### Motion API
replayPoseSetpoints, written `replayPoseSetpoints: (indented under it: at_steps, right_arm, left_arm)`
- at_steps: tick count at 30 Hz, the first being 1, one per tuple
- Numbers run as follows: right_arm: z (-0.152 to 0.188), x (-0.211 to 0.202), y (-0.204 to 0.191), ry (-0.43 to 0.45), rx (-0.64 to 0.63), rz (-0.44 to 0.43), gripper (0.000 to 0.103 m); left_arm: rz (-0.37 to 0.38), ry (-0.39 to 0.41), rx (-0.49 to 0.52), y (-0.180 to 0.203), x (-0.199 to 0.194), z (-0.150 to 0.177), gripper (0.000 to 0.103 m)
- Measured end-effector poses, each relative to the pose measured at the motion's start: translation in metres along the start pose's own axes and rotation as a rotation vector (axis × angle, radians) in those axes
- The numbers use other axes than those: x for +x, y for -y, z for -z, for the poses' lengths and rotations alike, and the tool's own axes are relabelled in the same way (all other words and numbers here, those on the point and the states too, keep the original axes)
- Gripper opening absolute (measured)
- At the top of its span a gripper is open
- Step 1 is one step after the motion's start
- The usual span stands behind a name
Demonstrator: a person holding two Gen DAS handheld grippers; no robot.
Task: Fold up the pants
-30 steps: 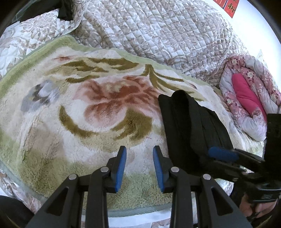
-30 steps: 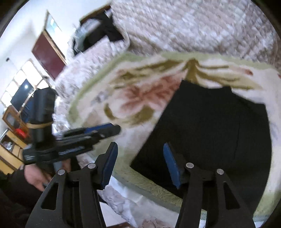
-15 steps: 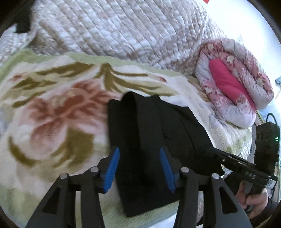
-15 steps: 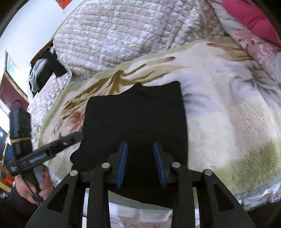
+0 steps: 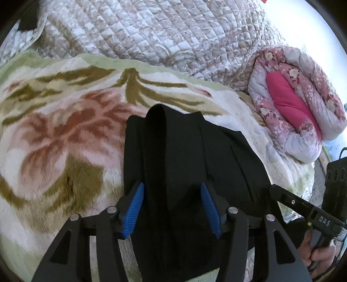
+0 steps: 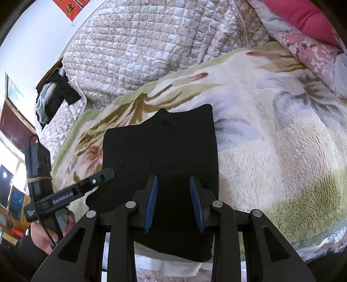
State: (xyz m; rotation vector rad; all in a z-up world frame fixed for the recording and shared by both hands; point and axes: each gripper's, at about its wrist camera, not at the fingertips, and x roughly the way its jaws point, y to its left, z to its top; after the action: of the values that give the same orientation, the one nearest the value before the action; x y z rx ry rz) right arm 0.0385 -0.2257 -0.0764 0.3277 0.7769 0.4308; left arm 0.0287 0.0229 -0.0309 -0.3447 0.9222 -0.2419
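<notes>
The black pants (image 5: 184,164) lie folded on the bed's fuzzy blanket (image 5: 54,151), stretching away under both claws: left claw (image 5: 172,209) opening, right claw (image 6: 174,202) released, gripping nothing.

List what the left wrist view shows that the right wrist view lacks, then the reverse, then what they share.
Left wrist only: the whole rolled pink floral quilt and the right tool's handle in a hand.
Right wrist only: a red wall poster, dark clothes heaped at the bed's far corner, and window panes.
Shared: folded black pants, the floral fleece blanket, the quilted bedspread.
</notes>
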Motion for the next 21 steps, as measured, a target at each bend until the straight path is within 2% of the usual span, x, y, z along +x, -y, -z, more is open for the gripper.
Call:
replayPoseSetpoints:
  at_steps: [3,5,6,7,10,13,16,17,21]
  right_arm:
    - [0.0,-0.001,0.003,0.005,0.009,-0.001,0.032]
    - [-0.001,-0.001,0.003,0.008,0.013,0.0,0.032]
    - [-0.001,-0.001,0.003,0.009,0.011,0.002,0.032]
    - [-0.001,-0.002,0.003,0.009,0.01,0.004,0.032]
    - [-0.002,-0.005,0.003,0.019,0.002,0.009,0.032]
    - [-0.005,-0.009,0.001,0.043,-0.025,0.016,0.032]
    - [0.0,0.011,0.004,-0.031,-0.042,0.055,0.031]
    - [0.001,0.016,0.005,-0.043,-0.051,0.066,0.03]
    - [-0.003,0.008,-0.001,-0.006,-0.079,0.059,0.03]
  left_arm:
    - [0.043,-0.001,-0.056,-0.004,0.0,0.005,0.056]
    - [0.034,0.0,-0.058,-0.002,0.001,0.005,0.054]
    - [0.026,0.001,-0.056,-0.001,0.001,0.004,0.044]
    - [0.018,0.003,-0.059,-0.002,0.0,0.003,0.029]
    - [0.018,0.03,-0.078,-0.005,-0.015,-0.002,0.013]
    - [0.001,0.072,-0.044,-0.004,-0.032,0.001,0.003]
    - [-0.061,0.02,-0.067,-0.021,-0.02,0.011,0.001]
    - [-0.054,-0.004,-0.099,-0.028,-0.015,0.015,0.001]
    - [-0.039,0.028,-0.071,-0.022,-0.028,0.012,0.001]
